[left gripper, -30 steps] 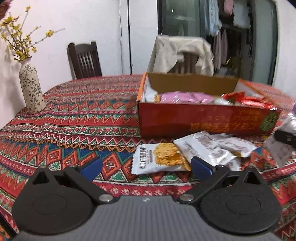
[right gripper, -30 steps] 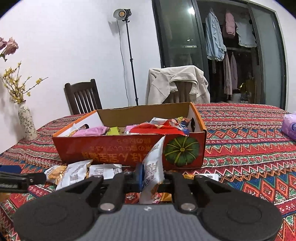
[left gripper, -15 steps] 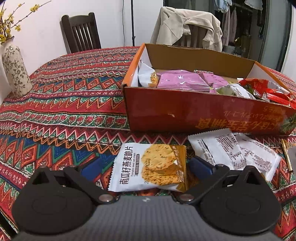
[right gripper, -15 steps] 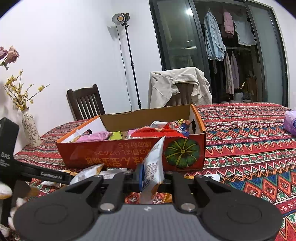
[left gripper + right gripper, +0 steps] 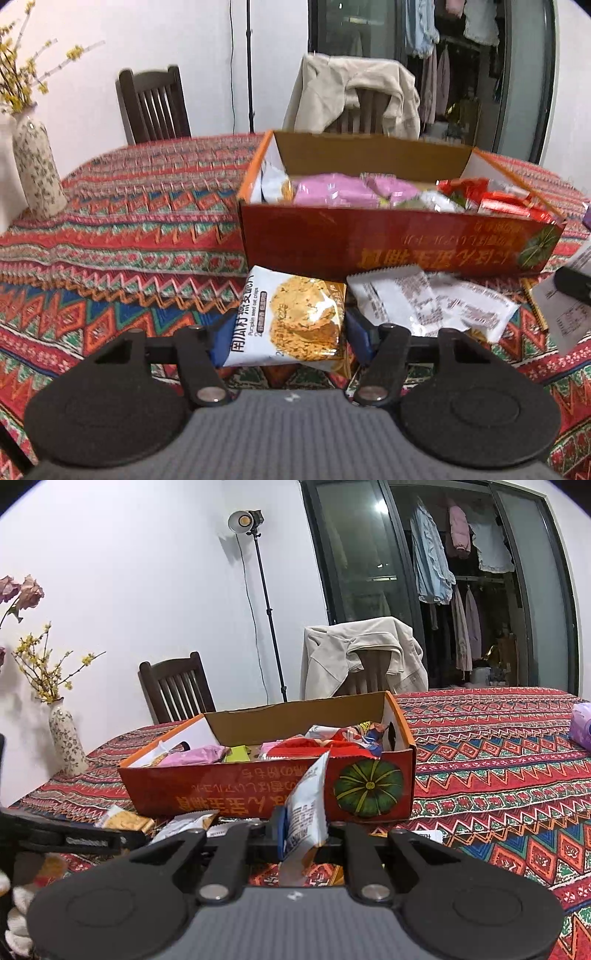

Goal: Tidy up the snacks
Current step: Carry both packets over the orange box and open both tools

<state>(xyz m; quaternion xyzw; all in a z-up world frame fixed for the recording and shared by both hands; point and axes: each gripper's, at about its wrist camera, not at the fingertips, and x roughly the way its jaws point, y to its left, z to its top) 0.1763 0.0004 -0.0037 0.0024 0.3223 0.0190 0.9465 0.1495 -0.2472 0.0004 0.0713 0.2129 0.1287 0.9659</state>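
Observation:
An open red cardboard box (image 5: 399,240) (image 5: 236,786) holds pink, red and white snack packets. My left gripper (image 5: 284,332) is shut on a white and gold pumpkin oat crisps packet (image 5: 291,317), held just above the cloth in front of the box. Several white packets (image 5: 424,302) lie to its right. My right gripper (image 5: 303,827) is shut on a white snack packet (image 5: 306,812), held upright before the box's front wall. The left gripper also shows at the left edge of the right wrist view (image 5: 66,838).
A patterned red tablecloth (image 5: 122,236) covers the table. A flowered vase (image 5: 37,173) (image 5: 66,746) stands at the far left. Two chairs (image 5: 155,103) stand behind the table, one draped with a beige jacket (image 5: 362,653). A purple pack (image 5: 581,725) lies at the right edge.
My left gripper has come down around the crisps packet, shut on it and lifted it a little. My right gripper has kept hold of its packet and barely moved.

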